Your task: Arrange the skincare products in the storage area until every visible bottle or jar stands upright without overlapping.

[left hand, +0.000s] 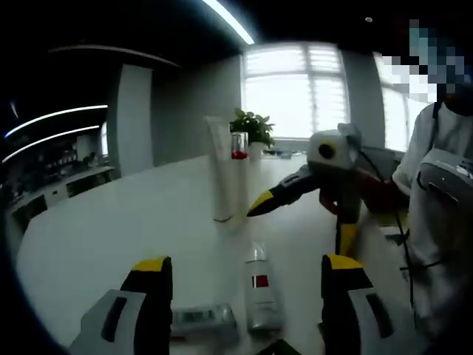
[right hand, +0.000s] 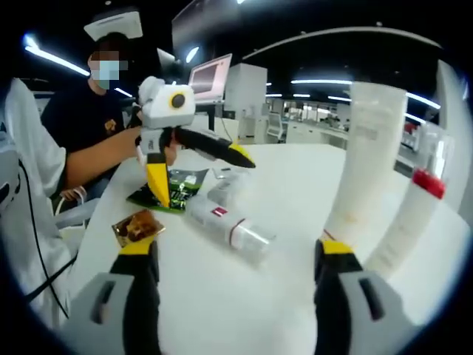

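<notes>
From left to right ahead of my spread left tongs, a flat jar and a smooth clear bottle lie on the glossy white worktop, and could roll if nudged, while my spread right tongs risk toppling the tall upright tube.

Glossy white table, clear-plastic bottle

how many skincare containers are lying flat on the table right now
2 lying flat. The clear-capped bottle with the red label lies between the left tongs; a smaller flat container lies beside it. The white tube stands upright beyond them. More may be hidden outside both views.
</notes>
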Available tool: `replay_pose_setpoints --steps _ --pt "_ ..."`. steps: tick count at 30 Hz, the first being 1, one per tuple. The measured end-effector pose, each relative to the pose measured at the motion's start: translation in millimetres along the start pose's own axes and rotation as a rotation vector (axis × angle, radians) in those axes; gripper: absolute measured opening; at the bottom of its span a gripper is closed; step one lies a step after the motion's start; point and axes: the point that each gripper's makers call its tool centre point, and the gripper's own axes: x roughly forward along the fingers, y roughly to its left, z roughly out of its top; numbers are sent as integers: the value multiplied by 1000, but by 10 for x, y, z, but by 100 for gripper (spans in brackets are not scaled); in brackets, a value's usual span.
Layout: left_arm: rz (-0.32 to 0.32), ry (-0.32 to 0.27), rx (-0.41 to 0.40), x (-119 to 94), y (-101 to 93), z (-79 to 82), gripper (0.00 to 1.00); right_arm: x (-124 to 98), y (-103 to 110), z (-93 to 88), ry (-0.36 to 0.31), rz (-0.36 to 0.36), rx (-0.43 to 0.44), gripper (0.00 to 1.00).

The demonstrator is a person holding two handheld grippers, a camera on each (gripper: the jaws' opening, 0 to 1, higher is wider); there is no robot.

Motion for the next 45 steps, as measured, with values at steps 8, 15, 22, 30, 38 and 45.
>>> replay_pose_setpoints --steps 8,15,22,30,38,45 --pt "-6 156 2 172 -102 -115 69 12 82 45 -14 23 7 87" --pt "-10 198 -40 318 -143 -90 58 -7 119 26 -23 21 26 87" --pt "-10 250 -76 474 -136 -116 48 -112 164 26 -40 15 23 89" --pt "-19 301 -88 553 -145 -157 43 -132 250 -29 -75 40 100 96" --pt "-37 339 -88 560 -192 -214 41 -160 276 16 -113 36 127 100" --pt "-44 360 -90 566 -190 -234 40 -127 311 20 -111 49 138 100"
